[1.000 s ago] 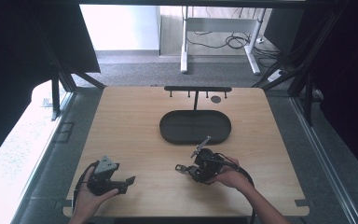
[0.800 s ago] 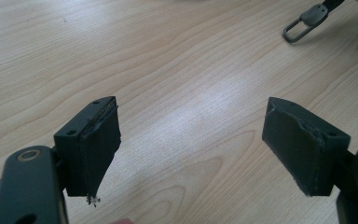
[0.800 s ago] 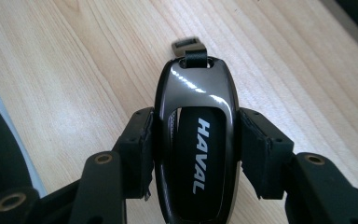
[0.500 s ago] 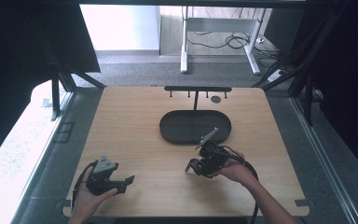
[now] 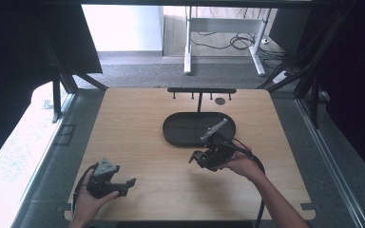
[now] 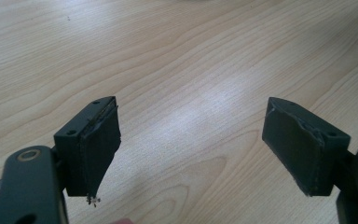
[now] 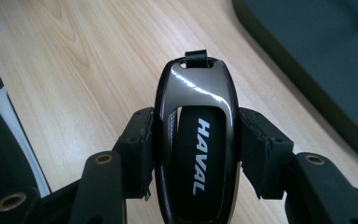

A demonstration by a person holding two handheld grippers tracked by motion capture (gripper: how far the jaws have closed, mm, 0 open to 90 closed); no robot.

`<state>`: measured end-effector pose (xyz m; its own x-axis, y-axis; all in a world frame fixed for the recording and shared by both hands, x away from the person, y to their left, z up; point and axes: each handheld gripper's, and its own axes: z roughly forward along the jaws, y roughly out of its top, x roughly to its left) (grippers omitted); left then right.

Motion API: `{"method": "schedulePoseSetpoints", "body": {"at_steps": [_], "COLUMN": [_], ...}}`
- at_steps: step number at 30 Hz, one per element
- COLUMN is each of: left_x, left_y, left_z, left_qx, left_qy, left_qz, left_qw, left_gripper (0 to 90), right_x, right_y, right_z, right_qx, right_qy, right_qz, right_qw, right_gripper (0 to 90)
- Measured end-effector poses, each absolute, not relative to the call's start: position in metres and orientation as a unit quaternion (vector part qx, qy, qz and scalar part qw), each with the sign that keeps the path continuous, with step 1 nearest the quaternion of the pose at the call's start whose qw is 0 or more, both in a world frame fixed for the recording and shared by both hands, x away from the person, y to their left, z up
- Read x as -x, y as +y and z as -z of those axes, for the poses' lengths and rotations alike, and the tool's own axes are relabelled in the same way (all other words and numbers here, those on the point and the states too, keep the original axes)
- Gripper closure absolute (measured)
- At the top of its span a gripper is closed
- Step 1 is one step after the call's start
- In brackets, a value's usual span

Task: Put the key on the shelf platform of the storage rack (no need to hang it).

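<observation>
A glossy dark car key fob (image 7: 196, 84) marked HAVAL, with a small black loop at its far end, is clamped between my right gripper's (image 7: 196, 133) pads (image 7: 142, 140) and held above the wooden table. From above, the right gripper (image 5: 200, 159) hovers just in front of the black oval tray (image 5: 180, 135), its jaws pointing left. My left gripper (image 5: 127, 184) rests near the table's front left corner. Its jaws stand wide apart over bare wood, and nothing is between its pads (image 6: 100, 140).
A black bar rack with small hooks (image 5: 201, 90) stands behind the tray, with a small dark disc (image 5: 220, 100) beside it. The tray's edge (image 7: 317, 60) lies to the upper right in the right gripper view. Cables trail from both grippers.
My right gripper has lifted with the key fob and drifted toward the tray's near edge. The left gripper has stayed where it was.
</observation>
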<state>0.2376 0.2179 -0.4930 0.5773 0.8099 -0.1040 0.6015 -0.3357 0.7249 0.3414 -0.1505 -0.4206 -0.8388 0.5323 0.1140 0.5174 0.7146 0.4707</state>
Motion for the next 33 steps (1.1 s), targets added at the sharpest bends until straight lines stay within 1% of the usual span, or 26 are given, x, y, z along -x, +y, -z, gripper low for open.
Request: {"method": "schedulePoseSetpoints", "body": {"at_steps": [10, 33], "left_x": [-0.238, -0.239], "left_y": [0.217, 0.217], "left_z": [0.495, 0.497], "left_qx": [-0.807, -0.808], "left_qy": [0.437, 0.436], "left_qz": [-0.137, -0.14], "left_qw": [0.372, 0.37], "left_gripper": [19.5, 19.8], "right_x": [-0.357, -0.397], "right_y": [-0.147, -0.146], "right_z": [0.407, 0.388], "right_qx": [-0.285, -0.298], "right_qy": [0.924, 0.919], "right_qz": [-0.252, -0.255], "right_qw": [0.025, 0.044], "right_gripper": [49.5, 49.5]}}
